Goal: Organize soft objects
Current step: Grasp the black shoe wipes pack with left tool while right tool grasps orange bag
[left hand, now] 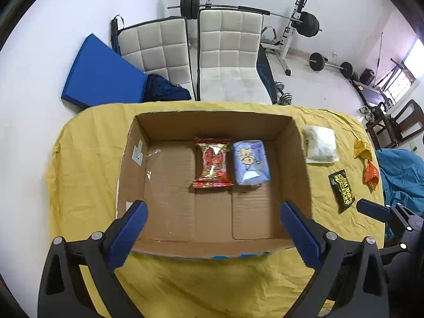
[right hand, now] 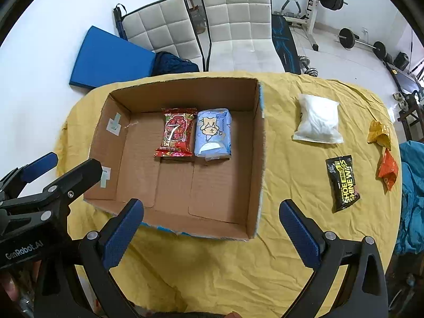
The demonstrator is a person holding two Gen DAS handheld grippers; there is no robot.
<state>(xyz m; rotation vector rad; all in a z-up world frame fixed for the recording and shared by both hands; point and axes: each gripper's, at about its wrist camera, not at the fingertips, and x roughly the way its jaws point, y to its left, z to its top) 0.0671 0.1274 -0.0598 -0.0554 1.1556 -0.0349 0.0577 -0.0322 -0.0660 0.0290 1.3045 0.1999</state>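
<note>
An open cardboard box (left hand: 127, 159) (right hand: 259, 159) sits on a yellow cloth. Inside it lie a red packet (left hand: 212, 163) (right hand: 175, 135) and a light blue tissue pack (left hand: 251, 162) (right hand: 213, 132), side by side. To the right of the box on the cloth lie a white soft pack (left hand: 320, 144) (right hand: 318, 119), a black wipes pack (left hand: 341, 190) (right hand: 343, 182), a yellow wrapper (left hand: 361, 148) (right hand: 379, 134) and an orange wrapper (left hand: 371, 172) (right hand: 388, 169). My left gripper (left hand: 213, 209) is open and empty over the box's near edge. My right gripper (right hand: 211, 208) is open and empty over the box's near right corner.
The yellow cloth (left hand: 212, 286) (right hand: 225, 273) covers a round table. Two white padded chairs (left hand: 228, 53) (right hand: 238, 23) stand behind it, with a blue mat (left hand: 100, 71) and gym weights. A teal cloth (right hand: 410, 198) lies at the right edge.
</note>
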